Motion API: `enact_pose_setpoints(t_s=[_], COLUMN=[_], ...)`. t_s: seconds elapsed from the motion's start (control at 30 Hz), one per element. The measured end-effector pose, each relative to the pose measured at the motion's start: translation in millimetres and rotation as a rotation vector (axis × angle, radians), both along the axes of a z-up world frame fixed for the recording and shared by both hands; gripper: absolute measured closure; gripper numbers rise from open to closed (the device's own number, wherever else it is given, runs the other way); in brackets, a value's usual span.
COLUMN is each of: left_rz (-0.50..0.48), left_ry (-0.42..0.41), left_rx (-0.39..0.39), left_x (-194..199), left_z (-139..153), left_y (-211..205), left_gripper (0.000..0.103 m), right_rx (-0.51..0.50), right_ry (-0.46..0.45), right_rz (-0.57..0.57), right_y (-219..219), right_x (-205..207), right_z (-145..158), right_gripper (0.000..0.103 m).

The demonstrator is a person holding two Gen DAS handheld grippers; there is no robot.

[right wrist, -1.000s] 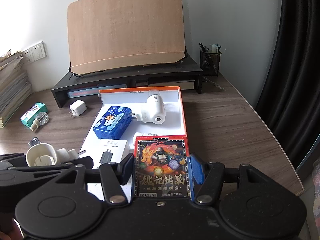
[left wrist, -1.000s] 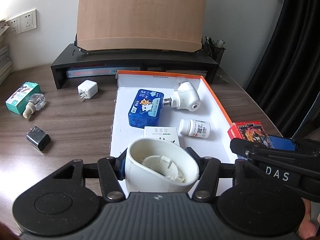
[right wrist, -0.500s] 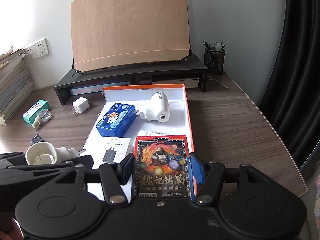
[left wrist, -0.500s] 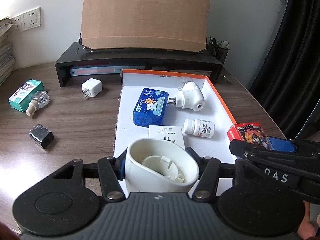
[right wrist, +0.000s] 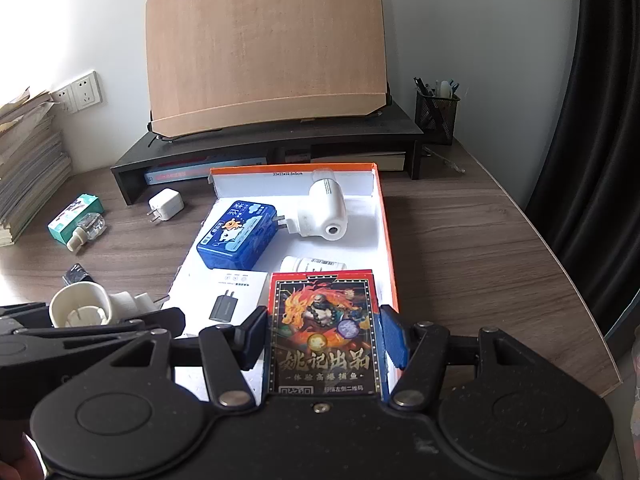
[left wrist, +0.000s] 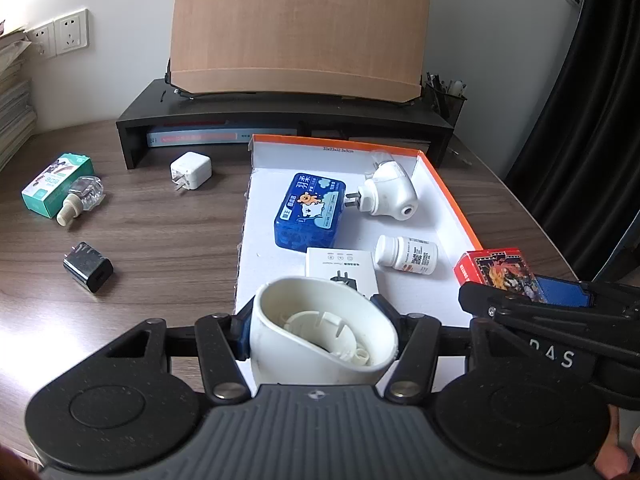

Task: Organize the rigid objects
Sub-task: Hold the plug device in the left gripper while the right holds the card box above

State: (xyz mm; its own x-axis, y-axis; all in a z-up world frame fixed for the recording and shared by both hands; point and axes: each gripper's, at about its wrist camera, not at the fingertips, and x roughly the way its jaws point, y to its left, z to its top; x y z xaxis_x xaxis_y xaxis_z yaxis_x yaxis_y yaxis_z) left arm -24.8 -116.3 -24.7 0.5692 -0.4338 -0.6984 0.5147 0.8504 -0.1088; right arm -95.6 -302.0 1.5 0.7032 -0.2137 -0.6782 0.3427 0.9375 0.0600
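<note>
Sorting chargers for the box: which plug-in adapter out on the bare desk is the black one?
The black adapter, nearest the left gripper; the white adapter lies farther back by the black shelf.

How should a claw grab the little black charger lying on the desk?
The black charger lies flat on the wooden desk, apart from everything else, prongs toward the far left. Probably best to come straight down from above and close on its two long flat sides at mid-body, clear of the prongs. Those parallel faces give the pads an even hold.

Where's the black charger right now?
In the left wrist view, the black charger lies on the desk left of the tray, nearer the camera than the small bottle.
</note>
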Motion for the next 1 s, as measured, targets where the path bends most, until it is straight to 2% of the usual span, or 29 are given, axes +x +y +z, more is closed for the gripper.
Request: enact_pose_setpoints(t_s=[1.0], left_rz=[-0.017], left_ry=[0.006], left_rx=[0.002], left_x=[6.0], left_z=[-2.5], left_y=[-0.7], left_gripper=[0.046], right_rx=[0.008], right_ry=[0.016], right_rz=[-0.016], right_y=[-1.1], right_x=[6.1], right_z=[-2.3], right_gripper=[0.032])
